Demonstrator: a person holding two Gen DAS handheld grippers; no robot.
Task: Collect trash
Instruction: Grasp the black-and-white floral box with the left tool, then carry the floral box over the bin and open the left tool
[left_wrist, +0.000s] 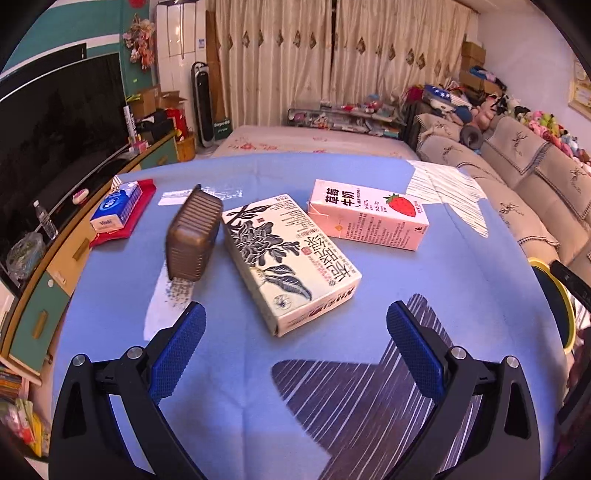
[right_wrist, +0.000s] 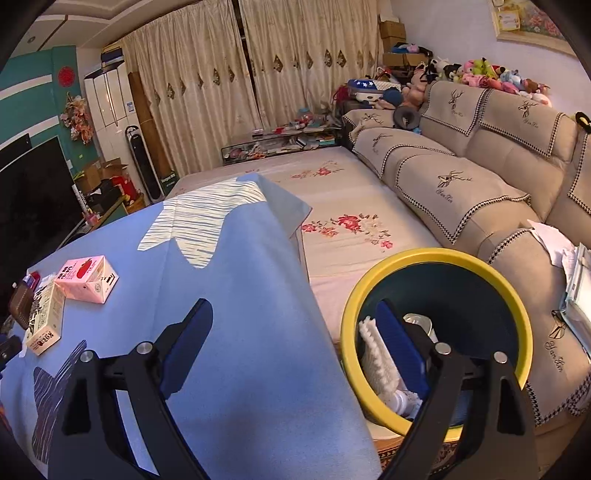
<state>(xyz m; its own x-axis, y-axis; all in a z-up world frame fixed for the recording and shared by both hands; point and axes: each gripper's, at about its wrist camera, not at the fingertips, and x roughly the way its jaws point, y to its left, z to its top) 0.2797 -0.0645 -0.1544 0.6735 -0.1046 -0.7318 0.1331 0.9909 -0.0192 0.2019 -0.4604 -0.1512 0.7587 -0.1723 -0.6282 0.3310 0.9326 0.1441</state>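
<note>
On the blue tablecloth lie a cream tea carton with black leaf print, a pink strawberry milk carton and a brown ribbed plastic tray standing on its edge. My left gripper hovers open just in front of the tea carton, nothing between its blue pads. My right gripper is open and empty at the table's right edge, its right finger over the yellow-rimmed bin. The bin holds white trash and a can. Both cartons show far left in the right wrist view.
A blue tissue pack on a red cloth sits at the table's far left corner. A TV and cabinet line the left. A beige sofa with plush toys runs along the right; a floral mat lies behind the table.
</note>
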